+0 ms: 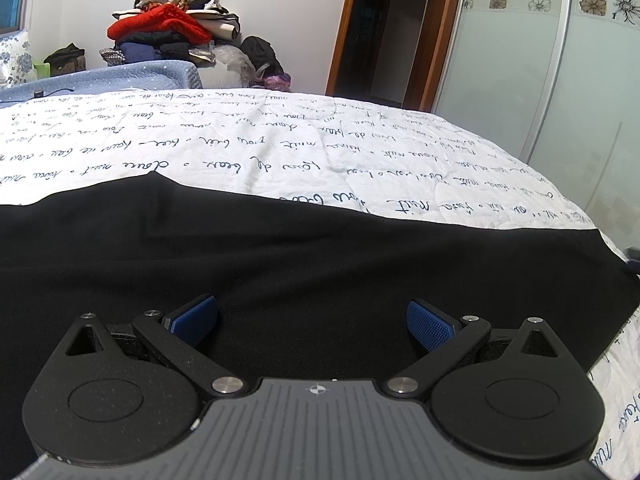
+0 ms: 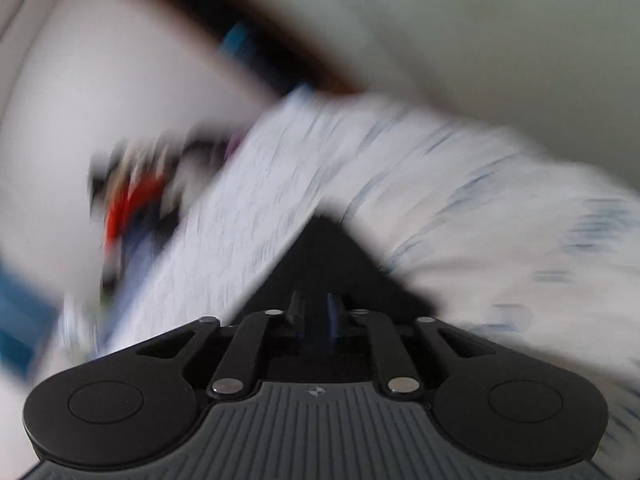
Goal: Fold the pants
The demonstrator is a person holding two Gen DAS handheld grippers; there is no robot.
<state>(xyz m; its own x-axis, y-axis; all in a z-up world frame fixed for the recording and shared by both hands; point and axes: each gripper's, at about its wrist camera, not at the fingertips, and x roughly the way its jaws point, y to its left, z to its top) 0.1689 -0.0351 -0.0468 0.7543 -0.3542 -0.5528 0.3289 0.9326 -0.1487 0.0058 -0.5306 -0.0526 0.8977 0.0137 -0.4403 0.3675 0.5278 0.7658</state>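
The black pants [image 1: 280,248] lie spread flat across the near part of a bed, on a white quilt with blue handwriting [image 1: 240,140]. My left gripper [image 1: 312,312] hovers low over the pants, open wide, its blue pads [image 1: 196,314] apart with only flat cloth below them. The right wrist view is heavily blurred and tilted. There my right gripper [image 2: 316,304] shows a narrow gap between its fingers, and a black pointed corner of the pants [image 2: 324,252] lies just beyond the tips on the quilt [image 2: 460,200]. Nothing clearly pinched shows between the pads.
A tall pile of clothes [image 1: 172,28] with a red garment stands beyond the far side of the bed, beside a blue padded piece [image 1: 120,76]. A dark doorway [image 1: 372,28] and a frosted wardrobe door [image 1: 540,80] are at the right, where the bed's edge drops off.
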